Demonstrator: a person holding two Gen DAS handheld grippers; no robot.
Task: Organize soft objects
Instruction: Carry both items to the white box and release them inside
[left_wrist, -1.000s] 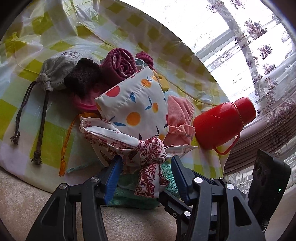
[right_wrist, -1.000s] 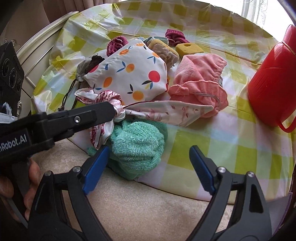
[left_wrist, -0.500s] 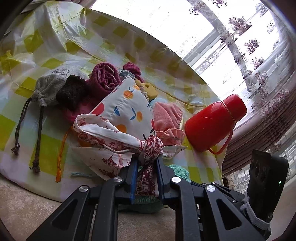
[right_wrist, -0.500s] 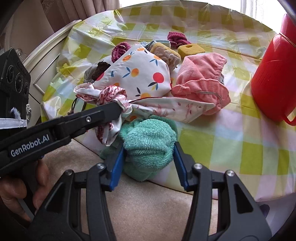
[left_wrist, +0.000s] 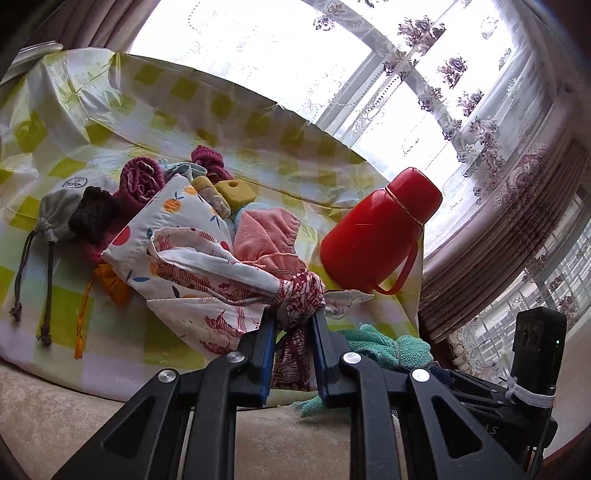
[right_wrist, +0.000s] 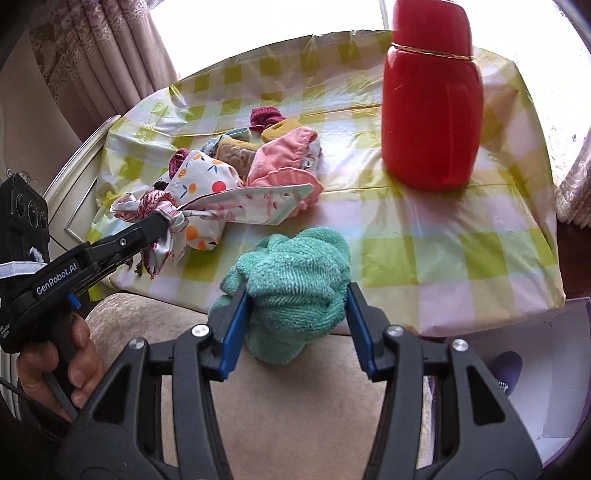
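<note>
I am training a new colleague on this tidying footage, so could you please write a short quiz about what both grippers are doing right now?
1. True or false: the left gripper is shut on the red-patterned cloth bag.
2. What does the right gripper hold? A. red flask B. green towel C. yellow sponge
3. Fill in: the red flask stands ____ on the checked tablecloth.

Key: 1 true; 2 B, the green towel; 3 upright.

Flask (right_wrist: 432, 96) top beyond frame edge
</note>
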